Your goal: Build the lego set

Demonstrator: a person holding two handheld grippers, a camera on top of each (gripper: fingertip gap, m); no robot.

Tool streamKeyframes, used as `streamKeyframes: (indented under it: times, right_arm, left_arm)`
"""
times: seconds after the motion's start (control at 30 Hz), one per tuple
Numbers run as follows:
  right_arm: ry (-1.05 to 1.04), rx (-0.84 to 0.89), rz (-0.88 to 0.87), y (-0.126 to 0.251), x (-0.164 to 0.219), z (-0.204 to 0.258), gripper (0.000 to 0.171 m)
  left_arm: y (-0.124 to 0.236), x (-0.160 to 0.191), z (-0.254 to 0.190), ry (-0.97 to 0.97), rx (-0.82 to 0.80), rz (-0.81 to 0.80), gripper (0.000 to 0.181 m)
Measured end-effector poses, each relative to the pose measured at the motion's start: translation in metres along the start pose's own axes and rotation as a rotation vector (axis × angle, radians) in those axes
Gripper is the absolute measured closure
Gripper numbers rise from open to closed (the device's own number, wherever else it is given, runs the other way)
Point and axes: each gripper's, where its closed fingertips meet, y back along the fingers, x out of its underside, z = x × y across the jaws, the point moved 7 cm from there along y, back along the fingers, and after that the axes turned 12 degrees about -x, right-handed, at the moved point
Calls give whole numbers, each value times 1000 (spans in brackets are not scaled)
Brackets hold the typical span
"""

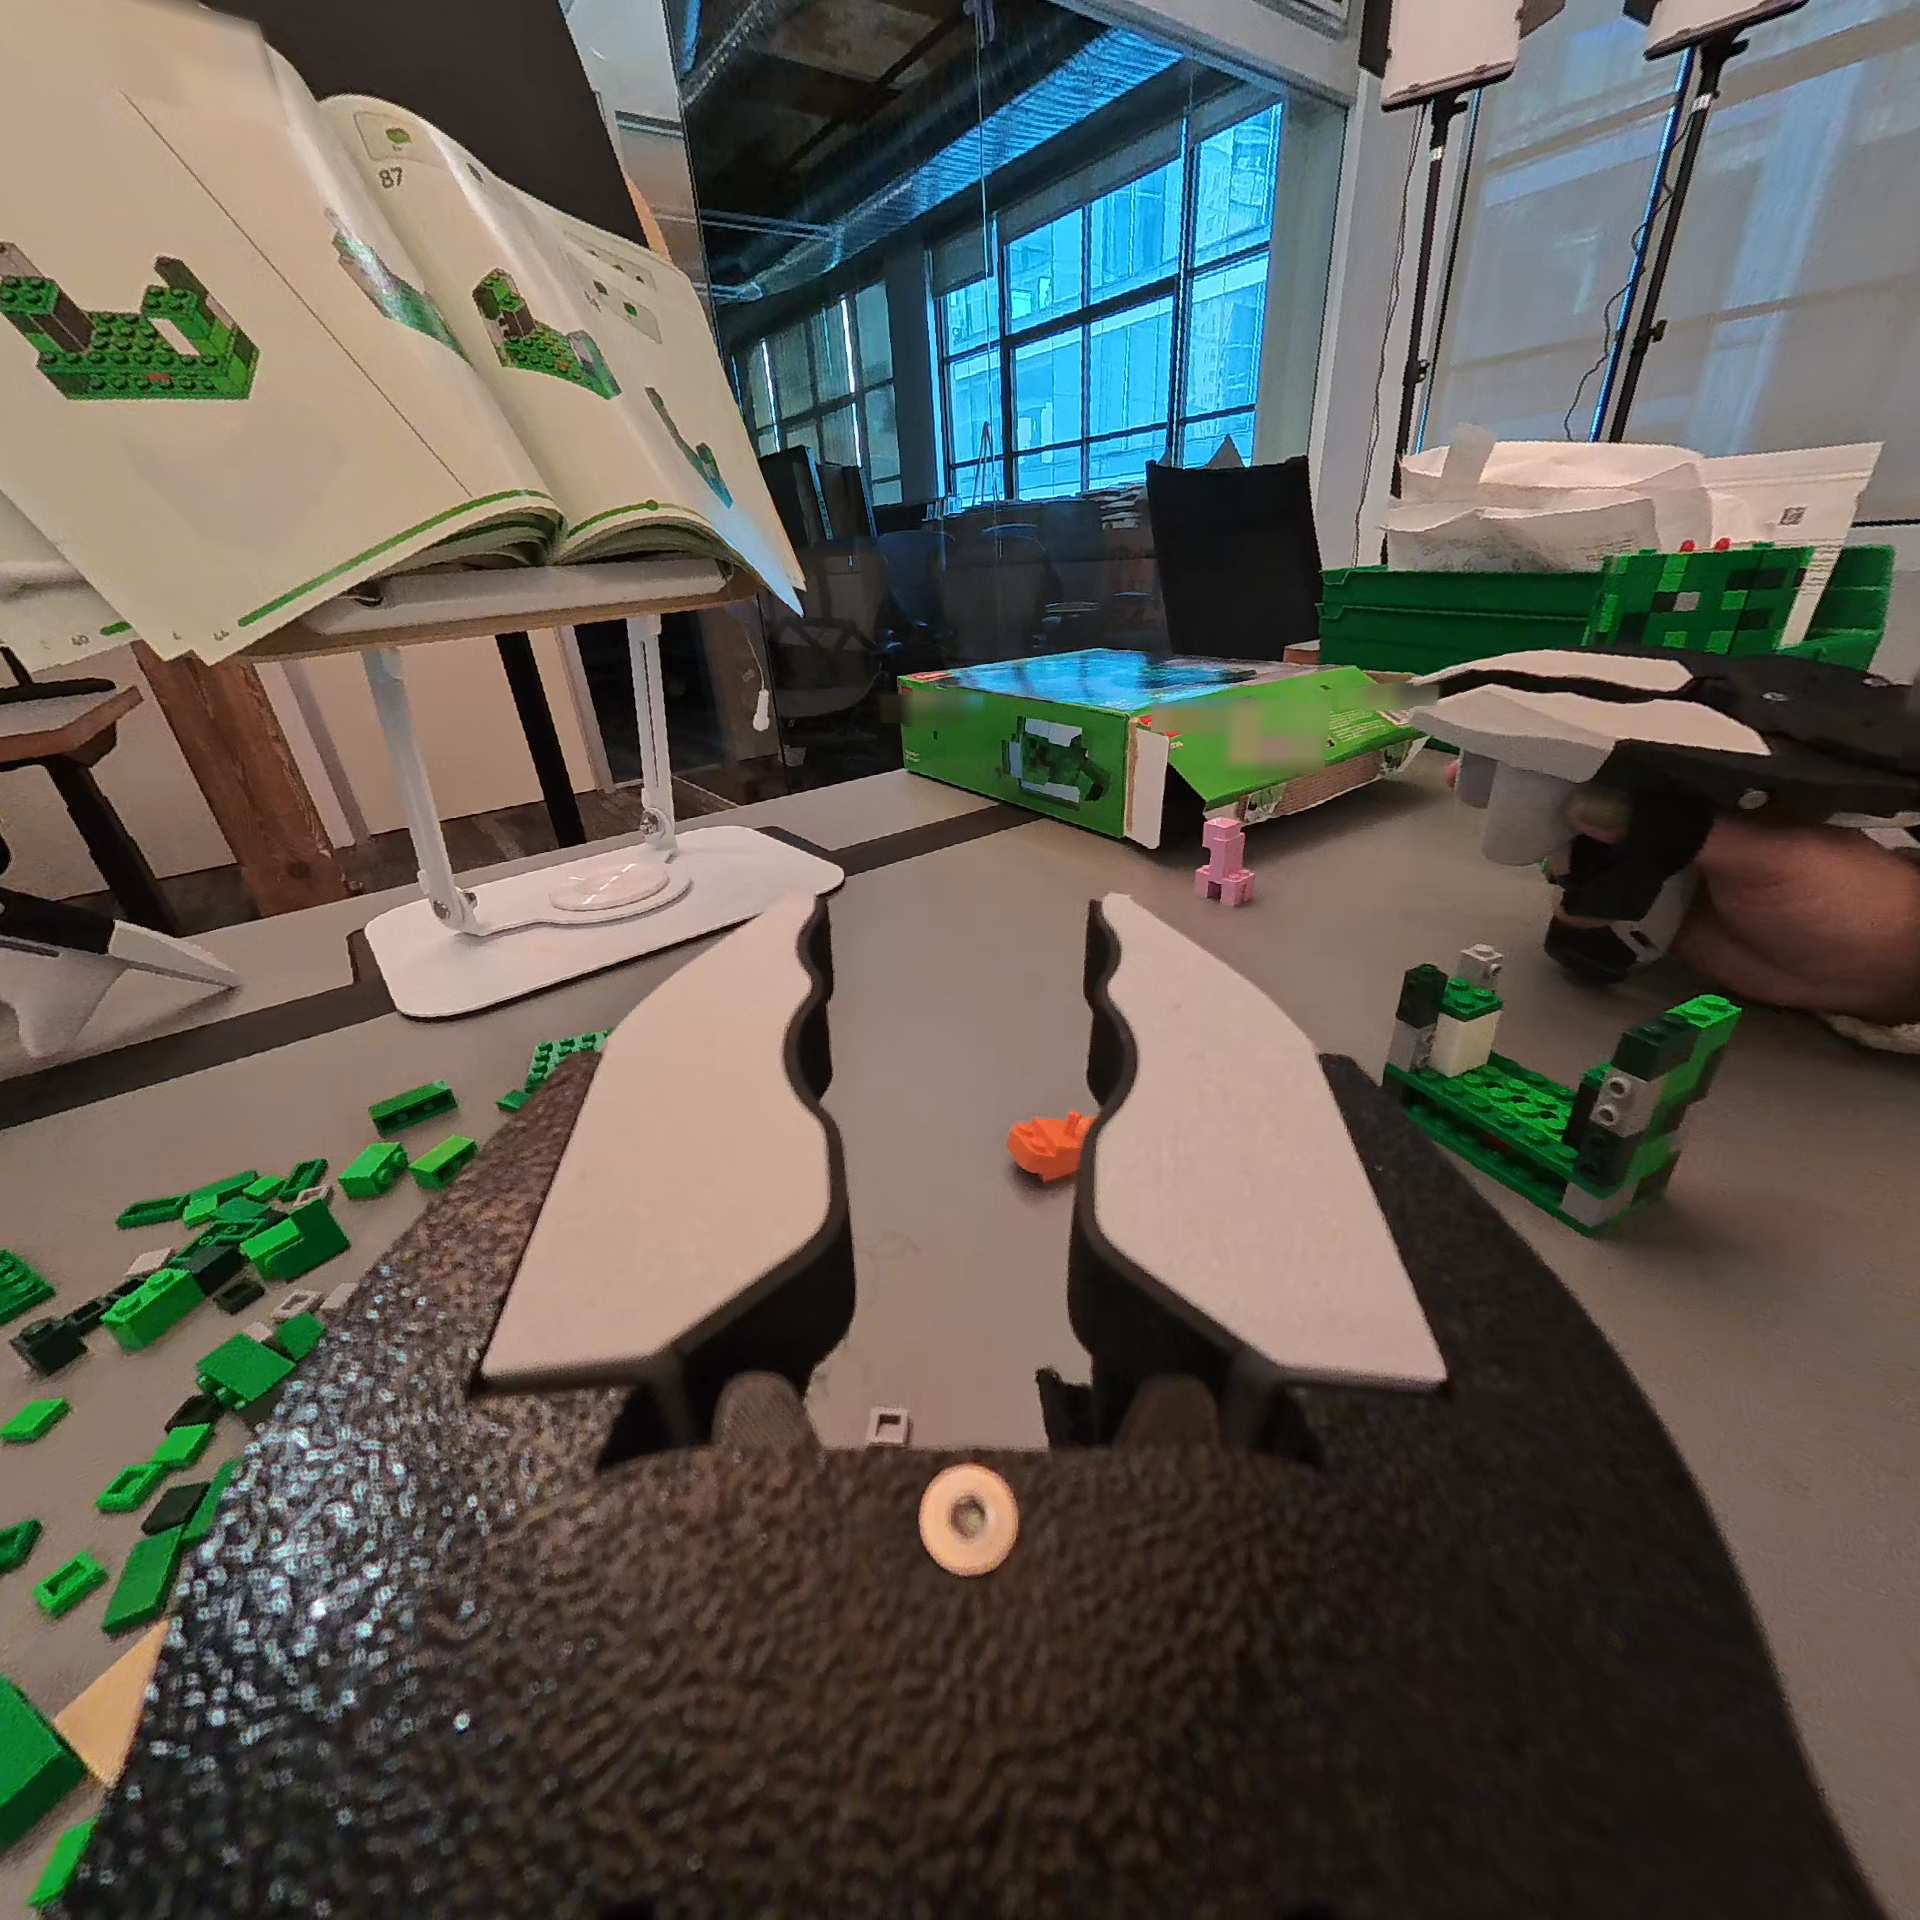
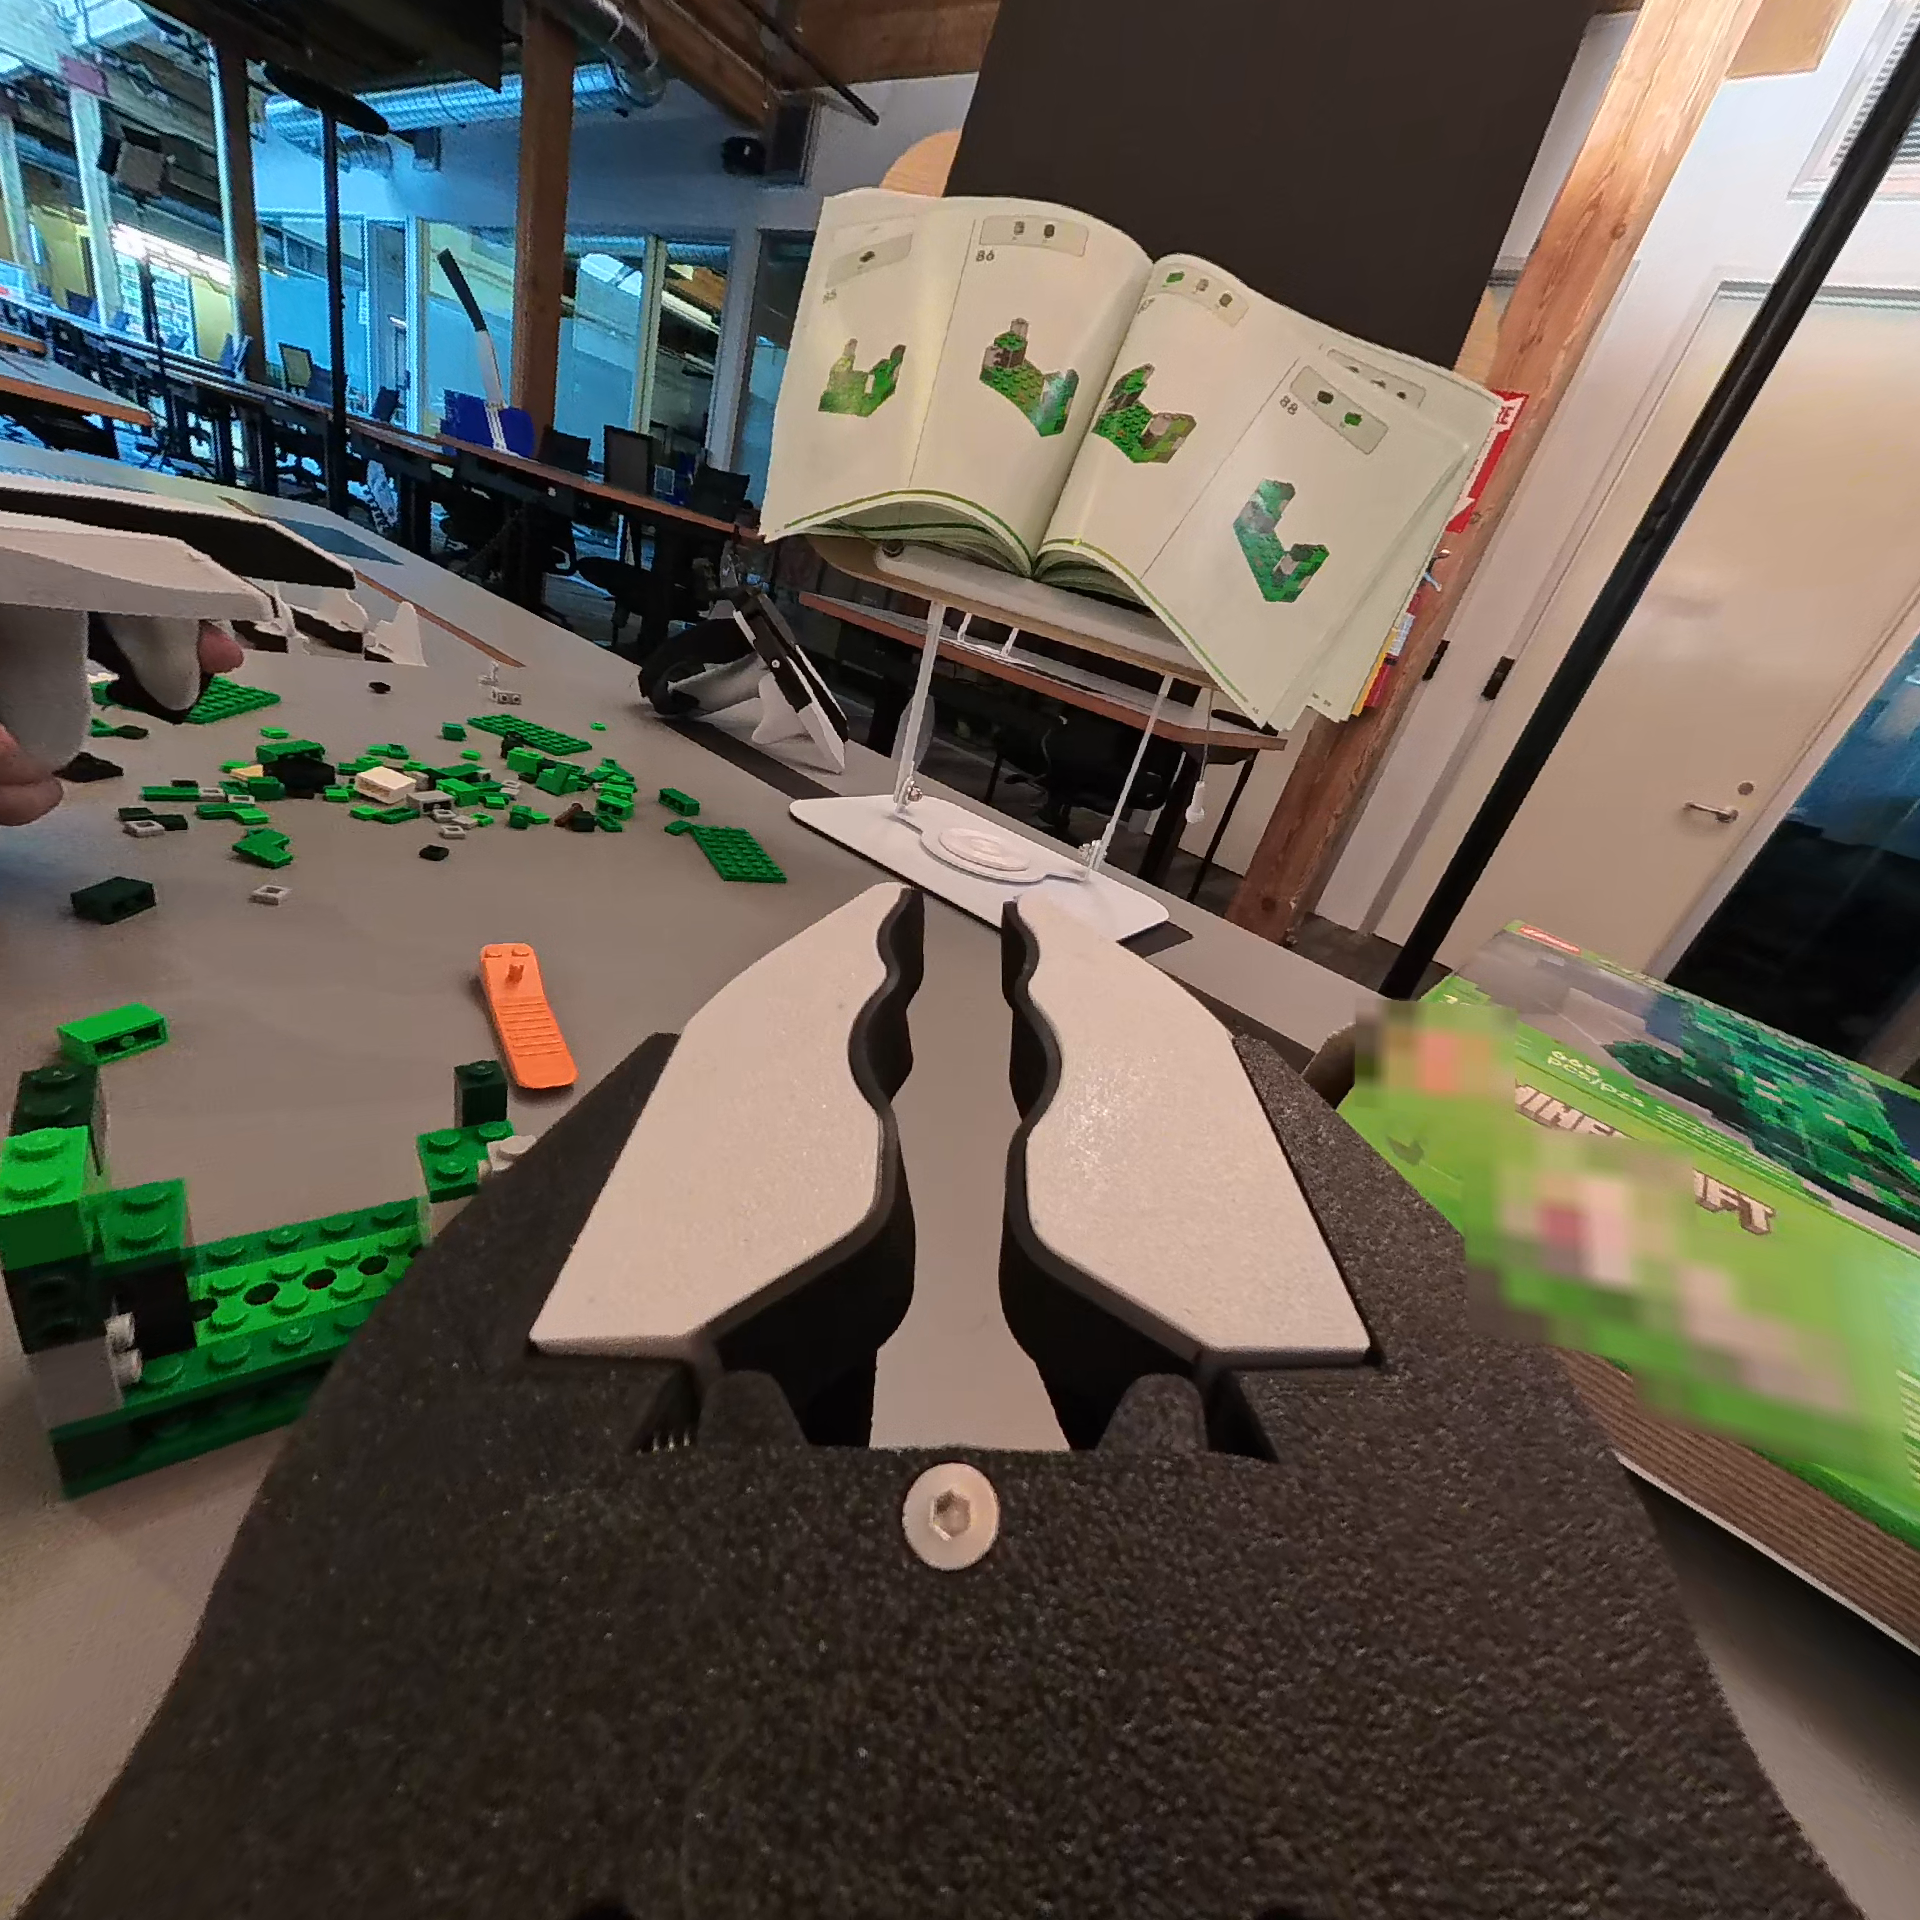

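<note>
- The left gripper (image 1: pixel 956 935) hovers over bare table with its jaws wide apart and nothing between them.
- The right gripper (image 2: pixel 961 914) is empty too, its jaws narrowly parted.
- At three o'clock of the left gripper stands the half-built green base (image 1: pixel 1548 1112): a studded floor and two low corner walls, so much building remains.
- Loose green bricks (image 2: pixel 436 784) lie scattered at nine o'clock, awaiting use.
- The instruction booklet (image 2: pixel 1101 436) stands open on its stand at twelve.
</note>
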Motion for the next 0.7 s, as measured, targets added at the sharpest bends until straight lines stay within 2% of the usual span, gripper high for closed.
streamKeyframes:
  times: [0.1,0.2,0.37,0.43,0.53,0.7]
  right_arm:
    - [2,-1,1,0,0,0,157]
    - [4,-5,2,0,0,0,157]
    - [14,-11,9,-1,0,2,158]
    - [19,-14,13,-2,0,2,158]
    - [33,-18,23,-3,0,4,159]
    - [61,-24,41,-5,1,7,159]
  left_arm:
    - [1,-7,8,-58,-48,-3,137]
    - [6,-21,34,-222,-162,21,140]
    - [22,-15,75,-447,-122,272,144]
    - [29,-4,74,-354,59,387,145]
    - [33,-2,37,-205,404,398,143]
    - [27,25,-33,-427,541,574,129]
